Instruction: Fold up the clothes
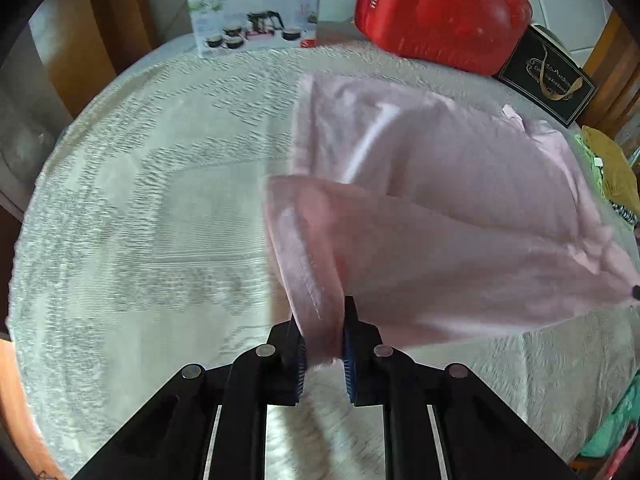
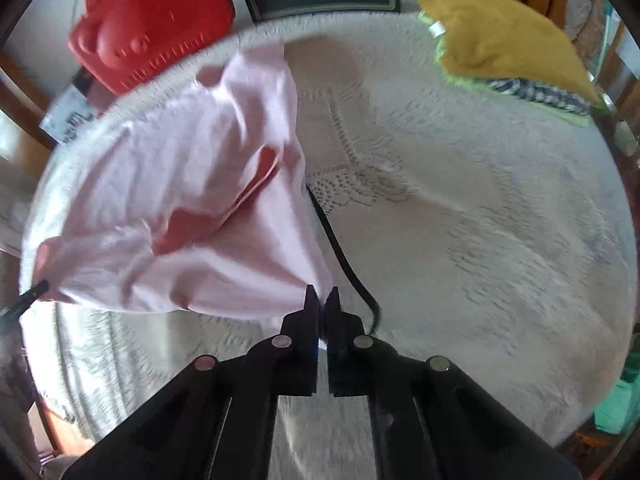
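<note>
A pale pink garment (image 1: pixel 432 184) hangs lifted above the round table with the white lace cloth (image 1: pixel 152 200). My left gripper (image 1: pixel 322 320) is shut on a bunched hem of the garment. My right gripper (image 2: pixel 322 300) is shut on another corner of the same pink garment (image 2: pixel 192 200), which stretches away to the left. The tip of the left gripper (image 2: pixel 28 298) shows at the far left of the right wrist view, pinching the cloth. The tip of the right gripper (image 1: pixel 635 291) shows at the right edge of the left wrist view.
A red plastic case (image 1: pixel 440 12), a cookware box (image 1: pixel 256 12) and a dark gift box (image 1: pixel 548 76) stand at the table's far edge. A pile of folded clothes with a mustard top (image 2: pixel 508 40) lies at the far right. A black cable (image 2: pixel 344 256) crosses the tablecloth (image 2: pixel 480 220).
</note>
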Demonstrator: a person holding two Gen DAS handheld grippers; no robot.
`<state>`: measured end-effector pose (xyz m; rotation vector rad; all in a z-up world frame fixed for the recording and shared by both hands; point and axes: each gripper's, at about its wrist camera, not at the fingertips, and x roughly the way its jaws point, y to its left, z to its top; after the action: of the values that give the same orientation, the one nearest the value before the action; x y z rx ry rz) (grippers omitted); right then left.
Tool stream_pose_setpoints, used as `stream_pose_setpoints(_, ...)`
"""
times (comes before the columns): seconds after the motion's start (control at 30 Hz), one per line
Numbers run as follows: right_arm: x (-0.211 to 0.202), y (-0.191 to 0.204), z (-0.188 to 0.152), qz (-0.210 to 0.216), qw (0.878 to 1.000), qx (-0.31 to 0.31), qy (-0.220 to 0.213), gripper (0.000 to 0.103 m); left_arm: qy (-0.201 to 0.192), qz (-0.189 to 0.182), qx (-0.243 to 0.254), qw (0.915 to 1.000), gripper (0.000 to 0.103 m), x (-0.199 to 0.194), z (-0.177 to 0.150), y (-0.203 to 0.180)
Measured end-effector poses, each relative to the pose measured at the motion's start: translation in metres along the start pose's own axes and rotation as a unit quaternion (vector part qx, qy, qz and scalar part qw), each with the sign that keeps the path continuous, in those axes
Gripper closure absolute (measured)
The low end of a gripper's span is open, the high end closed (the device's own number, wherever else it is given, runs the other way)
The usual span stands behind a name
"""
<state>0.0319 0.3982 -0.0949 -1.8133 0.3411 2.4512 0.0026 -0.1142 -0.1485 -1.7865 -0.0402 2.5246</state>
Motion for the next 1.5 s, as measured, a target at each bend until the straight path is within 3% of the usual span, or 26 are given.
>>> stream_pose_setpoints(0.07,0.002,-0.012,-0.01,-0.021,0.999,0.001,0.034,0.1,0.009,0.003,0.004,0.9999,0.087,-0.006,-0.004,0.008)
stream_pose_setpoints(0.13,0.008,-0.019,-0.019,-0.05,0.996,-0.007,0.069,0.092,0.019,0.004,0.008,0.9998,0.087,-0.01,-0.007,0.015)
stream_pose_setpoints(0.2,0.009,-0.019,-0.027,-0.114,0.991,-0.018,0.062,0.072,0.018,0.002,0.016,0.9997,0.079,-0.011,-0.005,0.012)
stream_pose_setpoints(0.27,-0.003,-0.015,-0.03,-0.1,0.994,-0.017,0.034,0.06,0.006,0.003,0.026,0.9996,0.05,-0.016,0.002,0.008)
stream_pose_setpoints(0.3,-0.014,-0.011,-0.031,-0.074,0.997,-0.013,0.011,0.056,0.0,0.004,0.031,0.9995,0.02,-0.019,0.005,0.006)
stream_pose_setpoints(0.33,-0.021,-0.005,-0.031,-0.046,0.999,-0.015,-0.004,0.055,-0.005,0.005,0.036,0.9993,0.01,-0.021,0.008,0.004)
stream_pose_setpoints(0.47,-0.021,0.026,-0.021,0.059,0.998,-0.028,0.003,0.054,-0.028,0.007,0.057,0.998,0.01,-0.031,0.021,-0.004)
stream_pose_setpoints(0.57,0.004,0.04,-0.011,0.111,0.993,-0.002,0.032,0.054,-0.046,0.01,0.072,0.9963,0.01,-0.038,0.03,-0.01)
stream_pose_setpoints(0.77,0.046,0.064,-0.001,0.098,0.991,0.013,0.085,0.054,-0.011,0.018,0.074,0.9971,0.01,0.003,0.04,-0.016)
stream_pose_setpoints(0.83,0.058,0.071,-0.001,0.096,0.99,0.011,0.099,0.054,0.005,0.028,0.062,0.9977,0.018,0.018,0.039,-0.011)
stream_pose_setpoints(0.87,0.063,0.075,-0.002,0.096,0.99,0.001,0.106,0.067,0.011,0.037,0.058,0.9976,0.025,0.024,0.037,-0.009)
stream_pose_setpoints(0.9,0.068,0.084,-0.002,0.093,0.989,-0.017,0.117,0.1,0.017,0.044,0.057,0.9972,0.04,0.028,0.034,-0.007)
stream_pose_setpoints(0.93,0.072,0.091,-0.001,0.092,0.988,-0.028,0.124,0.1,0.022,0.041,0.054,0.9974,0.045,0.031,0.033,-0.005)
stream_pose_setpoints(1.0,0.073,0.101,0.006,0.099,0.986,-0.044,0.124,0.1,0.024,0.03,0.042,0.9984,0.045,0.032,0.032,-0.001)
stream_pose_setpoints(1.07,0.059,0.103,0.024,0.128,0.988,-0.026,0.084,0.1,0.024,0.03,0.038,0.9985,0.045,0.033,0.034,0.0)
stream_pose_setpoints(1.13,0.037,0.088,0.048,0.163,0.986,0.032,0.013,0.1,0.026,0.027,0.032,0.9988,0.043,0.035,0.036,0.003)
stream_pose_setpoints(1.17,0.026,0.079,0.057,0.16,0.985,0.058,-0.019,0.097,0.028,0.022,0.026,0.999,0.043,0.035,0.037,0.005)
stream_pose_setpoints(1.23,0.007,0.063,0.069,0.144,0.983,0.096,-0.065,0.079,0.031,0.013,0.018,0.9993,0.041,0.035,0.039,0.008)
stream_pose_setpoints(1.27,-0.001,0.057,0.072,0.135,0.982,0.105,-0.078,0.059,0.029,0.013,0.018,0.9993,0.039,0.033,0.04,0.009)
stream_pose_setpoints(1.3,-0.005,0.056,0.071,0.135,0.983,0.099,-0.077,0.051,0.024,0.016,0.022,0.9993,0.035,0.029,0.04,0.009)
stream_pose_setpoints(1.4,-0.007,0.063,0.057,0.125,0.99,0.042,-0.045,0.051,0.001,0.004,0.028,0.9996,0.023,0.008,0.05,0.01)
stream_pose_setpoints(1.5,0.007,0.076,0.035,0.097,0.995,-0.017,0.004,0.051,-0.012,-0.008,0.033,0.9994,0.022,-0.005,0.058,0.009)
